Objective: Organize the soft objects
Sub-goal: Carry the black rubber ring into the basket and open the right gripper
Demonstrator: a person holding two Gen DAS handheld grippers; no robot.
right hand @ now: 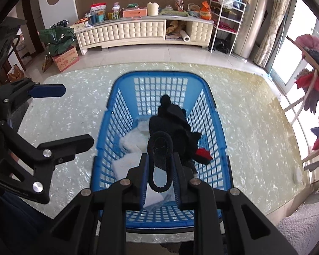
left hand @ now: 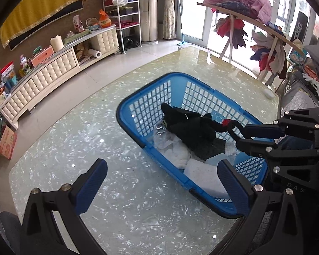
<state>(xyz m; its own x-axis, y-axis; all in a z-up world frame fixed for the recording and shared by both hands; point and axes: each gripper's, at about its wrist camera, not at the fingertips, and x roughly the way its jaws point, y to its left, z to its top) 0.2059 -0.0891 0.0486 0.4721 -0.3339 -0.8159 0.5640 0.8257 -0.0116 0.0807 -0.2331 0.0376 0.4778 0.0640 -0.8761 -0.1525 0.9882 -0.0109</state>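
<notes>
A blue plastic basket stands on the pearly tabletop; it also shows in the right wrist view. Inside lie white cloths and a black plush toy with a red tag. My right gripper is shut on a black strap-like part of the plush toy and holds it over the basket; the gripper also shows in the left wrist view. My left gripper is open and empty above the table, just left of the basket's near corner.
A cream cabinet with clutter stands along the far wall. A white shelf rack is beside it. A rack of clothes stands at the right by the glass doors. A cardboard box sits on the floor.
</notes>
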